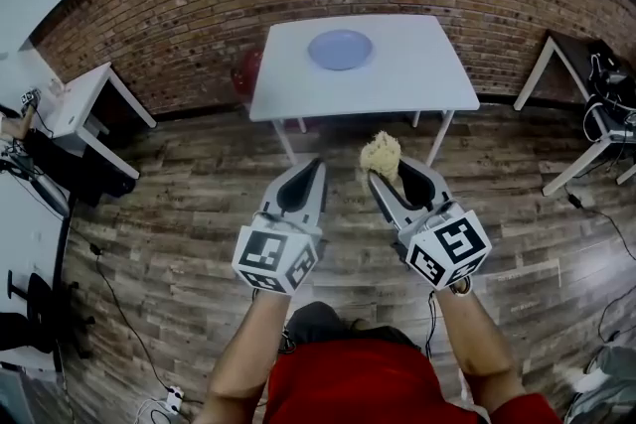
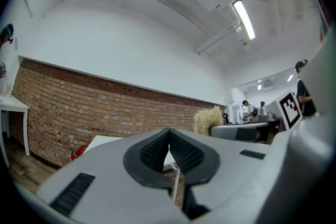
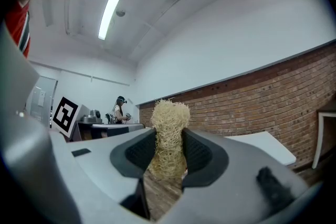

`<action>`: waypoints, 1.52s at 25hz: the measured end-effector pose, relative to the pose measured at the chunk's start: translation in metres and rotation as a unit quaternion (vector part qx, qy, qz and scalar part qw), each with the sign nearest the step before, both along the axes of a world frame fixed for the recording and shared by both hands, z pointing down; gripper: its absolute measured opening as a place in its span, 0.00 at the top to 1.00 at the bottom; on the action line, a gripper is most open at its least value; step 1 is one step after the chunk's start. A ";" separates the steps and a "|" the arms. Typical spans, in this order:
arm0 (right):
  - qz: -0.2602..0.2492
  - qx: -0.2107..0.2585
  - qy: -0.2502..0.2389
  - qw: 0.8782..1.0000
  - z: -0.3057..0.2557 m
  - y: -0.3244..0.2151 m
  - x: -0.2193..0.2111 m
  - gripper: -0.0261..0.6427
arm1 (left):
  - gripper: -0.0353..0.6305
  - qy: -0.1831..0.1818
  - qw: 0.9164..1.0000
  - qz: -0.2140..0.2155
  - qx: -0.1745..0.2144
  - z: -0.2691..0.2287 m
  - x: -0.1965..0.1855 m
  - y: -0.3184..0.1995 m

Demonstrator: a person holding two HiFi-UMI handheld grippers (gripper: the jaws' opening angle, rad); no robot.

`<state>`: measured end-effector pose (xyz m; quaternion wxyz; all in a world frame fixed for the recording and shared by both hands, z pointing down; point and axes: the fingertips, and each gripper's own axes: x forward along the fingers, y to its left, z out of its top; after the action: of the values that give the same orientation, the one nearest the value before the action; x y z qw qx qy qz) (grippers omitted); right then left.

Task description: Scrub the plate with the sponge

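Observation:
A pale blue plate (image 1: 340,49) lies at the far middle of the white table (image 1: 397,84). In front of the table, over the wood floor, my right gripper (image 1: 390,176) is shut on a tan fibrous sponge (image 1: 381,154); the sponge (image 3: 169,134) sticks up between the black pads. My left gripper (image 1: 316,169) hangs beside it, shut with nothing in it; its pads (image 2: 157,150) meet at the tips. The sponge (image 2: 208,120) also shows at the right of the left gripper view. Both grippers are short of the table.
A brick wall (image 1: 199,5) runs behind the table. A red object (image 1: 246,72) sits at the table's left rear leg. White desks stand at the left (image 1: 75,104) and right (image 1: 576,144). Cables trail on the floor (image 1: 109,293). A person (image 3: 121,108) stands far off.

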<state>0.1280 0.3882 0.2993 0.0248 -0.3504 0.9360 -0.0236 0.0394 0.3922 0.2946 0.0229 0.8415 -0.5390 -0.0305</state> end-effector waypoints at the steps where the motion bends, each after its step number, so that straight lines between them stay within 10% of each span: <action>1: 0.000 -0.001 0.000 1.000 0.001 -0.002 0.002 0.73 | 0.93 -0.001 1.000 -0.001 0.000 0.001 0.001 -0.002; 38: 0.089 -0.014 0.044 0.995 0.014 -0.328 -0.116 0.73 | 0.92 -0.023 0.999 0.037 0.014 0.016 -0.142 -0.342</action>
<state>0.0120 0.0598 0.3136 -0.0190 -0.4335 0.9007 -0.0194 -0.1025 0.0497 0.3110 0.0001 0.8617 -0.5070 -0.0180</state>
